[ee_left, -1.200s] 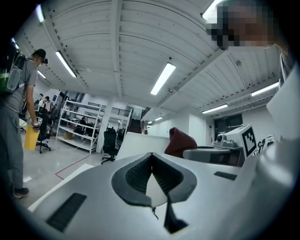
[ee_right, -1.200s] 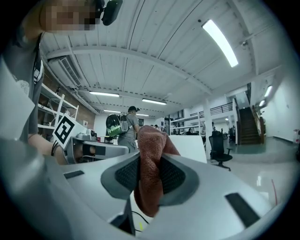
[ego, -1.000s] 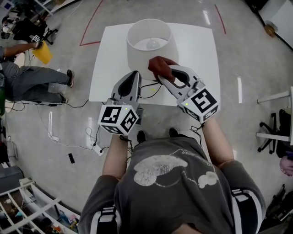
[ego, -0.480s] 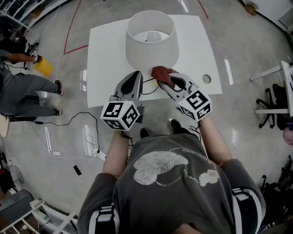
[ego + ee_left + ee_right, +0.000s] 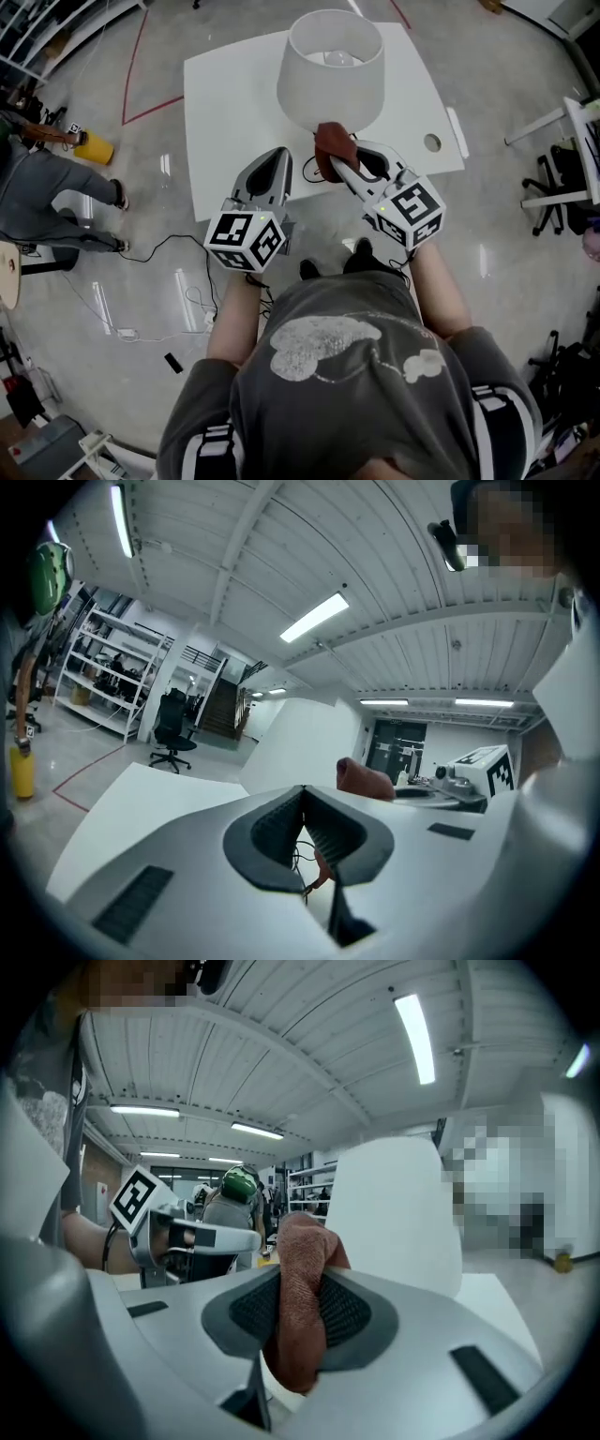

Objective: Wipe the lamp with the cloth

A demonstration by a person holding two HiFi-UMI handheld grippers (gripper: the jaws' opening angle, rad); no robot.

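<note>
Right gripper: the right gripper [image 5: 342, 161] has its jaws clamped on the rust-brown cloth [image 5: 330, 141], which bunches out past the tips.
Left gripper: the left gripper [image 5: 277, 159] has its jaws closed together on nothing, near the table's [image 5: 225, 103] near edge, left of the cloth.
Lamp: the lamp [image 5: 333, 70] stands at the far middle of the white table.
Change: over the last second the cloth has slipped from over the shade's near wall down to its lower near rim. The left gripper has stayed put.
Meaning: this looks like a downward wiping stroke ending, with most of the shade still to do.
Hidden: the shade covers the lamp's stem and base. No view shows whether the cloth actually touches the shade. A black cable [image 5: 302, 855] is only glimpsed beyond the left jaws.
</note>
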